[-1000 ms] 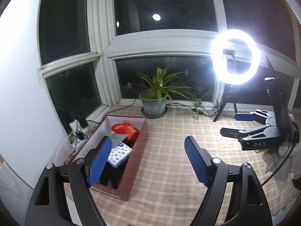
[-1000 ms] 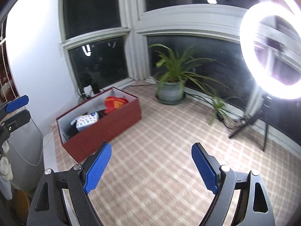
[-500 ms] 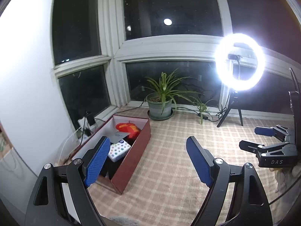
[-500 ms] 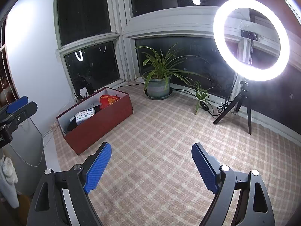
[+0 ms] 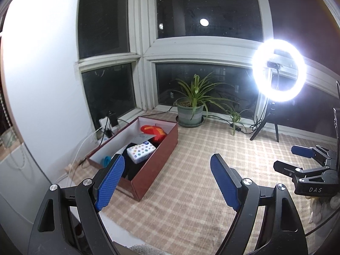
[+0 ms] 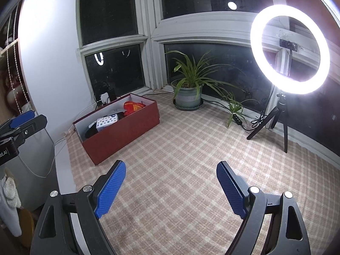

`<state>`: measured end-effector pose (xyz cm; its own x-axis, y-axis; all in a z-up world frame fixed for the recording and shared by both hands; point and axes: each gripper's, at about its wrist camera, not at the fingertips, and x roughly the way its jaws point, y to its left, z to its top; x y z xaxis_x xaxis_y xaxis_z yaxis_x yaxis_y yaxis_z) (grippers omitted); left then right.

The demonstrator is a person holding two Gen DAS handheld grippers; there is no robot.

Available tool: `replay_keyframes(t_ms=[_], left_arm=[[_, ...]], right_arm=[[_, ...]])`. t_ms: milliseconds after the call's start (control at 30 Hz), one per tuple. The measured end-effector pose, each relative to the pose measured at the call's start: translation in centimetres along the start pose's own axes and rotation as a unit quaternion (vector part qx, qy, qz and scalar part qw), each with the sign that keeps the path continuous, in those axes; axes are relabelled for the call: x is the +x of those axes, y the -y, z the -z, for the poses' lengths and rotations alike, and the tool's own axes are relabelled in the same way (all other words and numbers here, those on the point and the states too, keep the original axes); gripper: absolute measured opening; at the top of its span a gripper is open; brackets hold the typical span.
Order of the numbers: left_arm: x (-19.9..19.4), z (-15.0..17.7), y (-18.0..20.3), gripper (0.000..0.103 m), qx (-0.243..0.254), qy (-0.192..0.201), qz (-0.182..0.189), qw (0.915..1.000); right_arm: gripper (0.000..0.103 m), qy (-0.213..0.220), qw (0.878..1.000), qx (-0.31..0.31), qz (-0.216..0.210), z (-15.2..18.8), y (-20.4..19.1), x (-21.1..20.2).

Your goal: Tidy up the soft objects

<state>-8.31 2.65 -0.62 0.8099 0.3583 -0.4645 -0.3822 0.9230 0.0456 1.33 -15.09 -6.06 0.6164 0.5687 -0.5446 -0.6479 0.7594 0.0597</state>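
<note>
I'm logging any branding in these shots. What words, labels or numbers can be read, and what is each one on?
"DAS": white letters on the body of the right tool, seen from the left wrist view.
"ot.AI": the cut-off end of a white label on the left tool, at the right wrist view's edge.
Grey card in the red box: has print, too small to read.
Dotted tissue pack: label blurred, unreadable.

box [image 6: 119,133] left on mat [image 6: 191,170] | plant [image 6: 188,97] behind | ring light [image 6: 290,48] right
</note>
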Motion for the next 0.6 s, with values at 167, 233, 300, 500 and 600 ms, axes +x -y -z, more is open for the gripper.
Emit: replay_keyframes(t_ms=[167,233,300,500,600], left_arm=[[-0.8,0.3,-0.4,0.083,-0.007,-0.002,-0.007,0.9999],[-1.0,0.4,-0.5,0.083,-0.008,-0.002,-0.008,0.9999],[-1.2,0.4,-0.6,0.083,-0.009,-0.002,-0.009,0.9999],[-1.5,0.7,-0.9,0.083,-0.013,-0.005,-0.009,0.9999],[-1.5,0.8,-0.9,0.083,-0.016,-0.005,-0.008,0.9998]], right_arm=[[0.085,0.003,1.0,-0.002,-0.007,0.3,-0.5,-0.5],[0.085,0.003,1.0,-0.002,-0.008,0.4,-0.6,-0.6],[0.085,0.003,1.0,-0.003,-0.007,0.5,-0.8,-0.7],[0.085,0.003,1.0,-0.003,-0.008,0.9,-1.0,-1.1],[0.085,0.003,1.0,-0.004,-0.008,1.0,-1.1,-1.1]])
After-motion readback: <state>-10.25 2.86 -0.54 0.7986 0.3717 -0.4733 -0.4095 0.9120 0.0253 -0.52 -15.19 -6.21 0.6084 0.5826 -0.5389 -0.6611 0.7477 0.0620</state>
